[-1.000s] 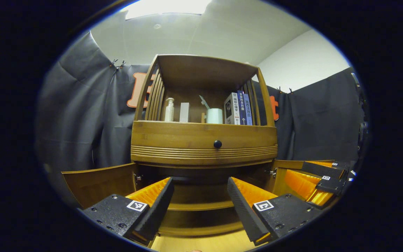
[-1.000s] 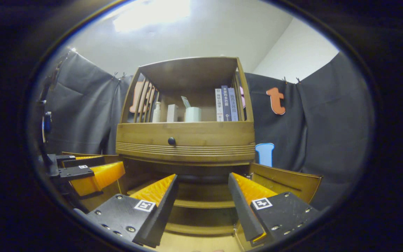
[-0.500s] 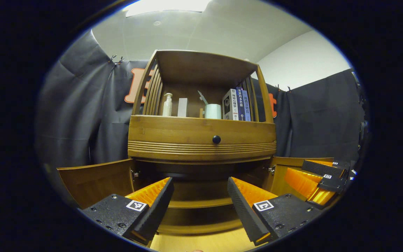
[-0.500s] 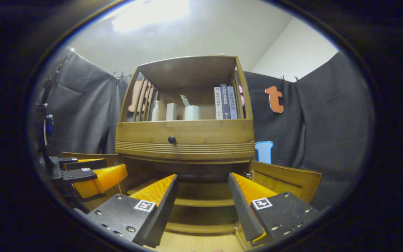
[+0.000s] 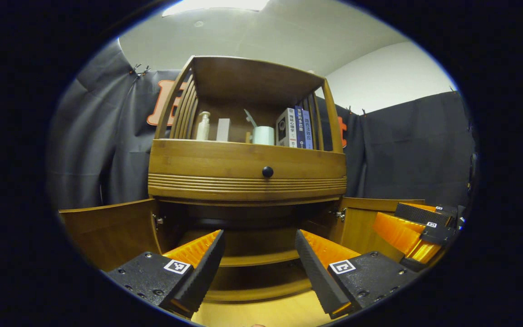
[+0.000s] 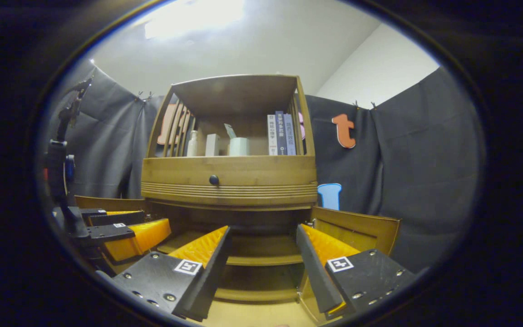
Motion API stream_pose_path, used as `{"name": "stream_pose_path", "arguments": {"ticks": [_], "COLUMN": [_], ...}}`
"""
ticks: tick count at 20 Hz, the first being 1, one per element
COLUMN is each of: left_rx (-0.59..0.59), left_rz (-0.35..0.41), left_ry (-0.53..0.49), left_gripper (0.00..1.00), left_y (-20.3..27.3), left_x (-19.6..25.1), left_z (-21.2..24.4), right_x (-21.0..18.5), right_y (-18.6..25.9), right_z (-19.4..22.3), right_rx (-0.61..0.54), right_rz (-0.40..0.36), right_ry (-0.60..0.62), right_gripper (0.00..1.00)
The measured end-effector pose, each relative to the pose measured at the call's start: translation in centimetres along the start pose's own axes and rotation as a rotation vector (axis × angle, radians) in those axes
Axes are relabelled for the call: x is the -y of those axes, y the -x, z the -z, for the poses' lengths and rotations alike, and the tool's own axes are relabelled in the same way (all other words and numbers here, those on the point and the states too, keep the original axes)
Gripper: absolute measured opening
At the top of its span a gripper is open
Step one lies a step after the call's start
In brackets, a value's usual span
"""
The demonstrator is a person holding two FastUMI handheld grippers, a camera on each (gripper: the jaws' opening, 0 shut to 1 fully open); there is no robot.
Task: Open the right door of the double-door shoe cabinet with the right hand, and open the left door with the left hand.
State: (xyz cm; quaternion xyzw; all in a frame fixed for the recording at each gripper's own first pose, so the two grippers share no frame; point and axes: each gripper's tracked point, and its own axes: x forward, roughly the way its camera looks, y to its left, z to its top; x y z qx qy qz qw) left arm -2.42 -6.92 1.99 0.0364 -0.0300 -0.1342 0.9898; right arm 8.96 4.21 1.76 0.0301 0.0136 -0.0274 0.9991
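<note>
Fingers of left gripper and right gripper spread wide, gripping nothing, aimed into the shoe cabinet, likely since both doors look done: left door and right door swung outward. Lower shelves shadowed, door edges cut off.

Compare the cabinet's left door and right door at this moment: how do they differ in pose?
In the left gripper view, the left door swings out to the cabinet's left from its hinge, while the right door swings out to the right. The left door has nothing near it; the right door has the other hand-held gripper in front of it. Both are wooden and stand open.
</note>
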Motion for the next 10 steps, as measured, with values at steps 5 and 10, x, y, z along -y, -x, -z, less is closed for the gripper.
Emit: {"name": "stream_pose_path", "arguments": {"ticks": [5, 10], "left_rx": [-0.008, -0.011], "left_rz": [0.143, 0.322], "left_ry": [0.013, 0.028], "left_gripper": [0.95, 0.95], "left_y": [-0.5, -0.6], "left_x": [4.0, 9.3], "left_z": [0.3, 1.0], "right_x": [3.1, 6.8], "right_y": [2.8, 6.8], "right_z": [0.0, 0.1], "right_rx": [0.001, -0.012], "right_rz": [0.136, 0.301], "right_ry": [0.014, 0.022], "right_gripper": [0.81, 0.81]}}
